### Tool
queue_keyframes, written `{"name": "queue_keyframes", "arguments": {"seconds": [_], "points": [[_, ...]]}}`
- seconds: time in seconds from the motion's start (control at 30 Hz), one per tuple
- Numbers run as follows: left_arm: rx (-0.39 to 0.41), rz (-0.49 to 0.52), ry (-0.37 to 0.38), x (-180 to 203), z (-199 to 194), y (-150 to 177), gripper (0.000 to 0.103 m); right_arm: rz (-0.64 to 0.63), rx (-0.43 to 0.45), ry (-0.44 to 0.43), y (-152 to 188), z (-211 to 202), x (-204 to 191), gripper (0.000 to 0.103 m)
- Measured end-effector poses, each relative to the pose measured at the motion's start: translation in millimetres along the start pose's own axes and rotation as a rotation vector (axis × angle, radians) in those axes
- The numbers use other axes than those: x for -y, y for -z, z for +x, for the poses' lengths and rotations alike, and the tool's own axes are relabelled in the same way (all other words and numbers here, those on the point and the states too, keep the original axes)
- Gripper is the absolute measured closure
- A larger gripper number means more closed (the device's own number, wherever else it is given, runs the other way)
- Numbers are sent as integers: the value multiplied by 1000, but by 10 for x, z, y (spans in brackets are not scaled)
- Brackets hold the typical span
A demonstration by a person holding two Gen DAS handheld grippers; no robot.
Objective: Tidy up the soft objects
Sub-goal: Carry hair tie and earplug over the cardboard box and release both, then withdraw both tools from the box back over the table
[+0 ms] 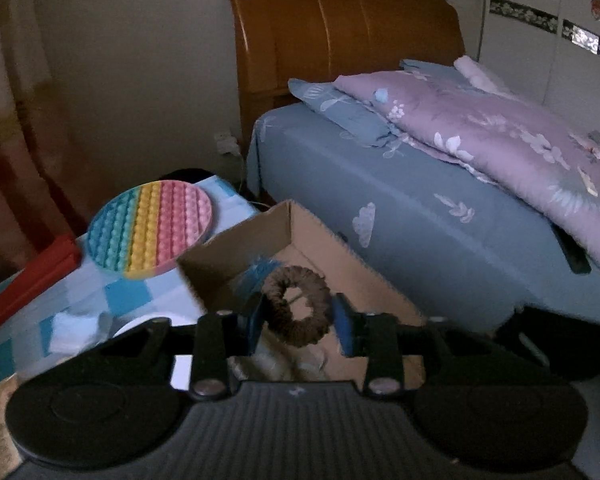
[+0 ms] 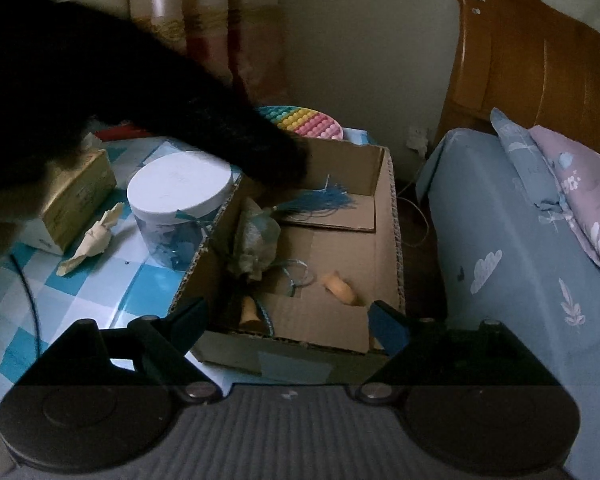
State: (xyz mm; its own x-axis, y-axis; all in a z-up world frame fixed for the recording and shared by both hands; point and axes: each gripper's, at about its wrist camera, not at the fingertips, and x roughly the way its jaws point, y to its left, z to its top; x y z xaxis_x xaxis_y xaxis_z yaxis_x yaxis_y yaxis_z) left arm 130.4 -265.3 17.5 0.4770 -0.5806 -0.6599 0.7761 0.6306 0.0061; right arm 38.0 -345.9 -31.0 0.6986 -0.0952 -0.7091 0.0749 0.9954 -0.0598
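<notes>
brown scrunchie [image 1: 297, 305] between pads of half-spread left hand-held gripper [image 1: 300, 322] over box [image 1: 340, 258] on bench [image 2: 100, 280], grip unclear, right hand-held gripper [image 2: 288, 322] wide and empty; light, soft, squashy, best pinched across the ring.

A brown scrunchie [image 1: 296, 306] hangs upright over the open cardboard box [image 1: 320, 236] holding a blue tassel [image 2: 320, 200].

Blue-checked table [image 2: 100, 280] carries the cardboard box [image 2: 384, 240], a white-lidded jar [image 2: 180, 192], a tissue box [image 2: 76, 196], crumpled paper [image 2: 90, 240] and the rainbow pop-mat [image 1: 150, 228].
</notes>
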Motion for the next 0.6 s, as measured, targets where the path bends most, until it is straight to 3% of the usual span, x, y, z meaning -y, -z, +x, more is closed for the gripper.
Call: {"name": "queue_keyframes", "arguments": {"seconds": [0.03,0.07,0.2,0.3,0.6], "points": [[-2,-3,5,8,44,-42,27,3,1,-1,-1,-3,14,12],[2,-9,14,9,71,-71,18,6,3,-2,-3,-10,19,12],[47,9,-10,61,14,-107,17,4,10,-3,-6,-47,20,12],[34,9,-40,67,-71,-101,11,9,24,-4,-3,-95,5,5],[62,-76,-121,-113,-706,186,5,6,66,-17,-23,-367,-166,4]]}}
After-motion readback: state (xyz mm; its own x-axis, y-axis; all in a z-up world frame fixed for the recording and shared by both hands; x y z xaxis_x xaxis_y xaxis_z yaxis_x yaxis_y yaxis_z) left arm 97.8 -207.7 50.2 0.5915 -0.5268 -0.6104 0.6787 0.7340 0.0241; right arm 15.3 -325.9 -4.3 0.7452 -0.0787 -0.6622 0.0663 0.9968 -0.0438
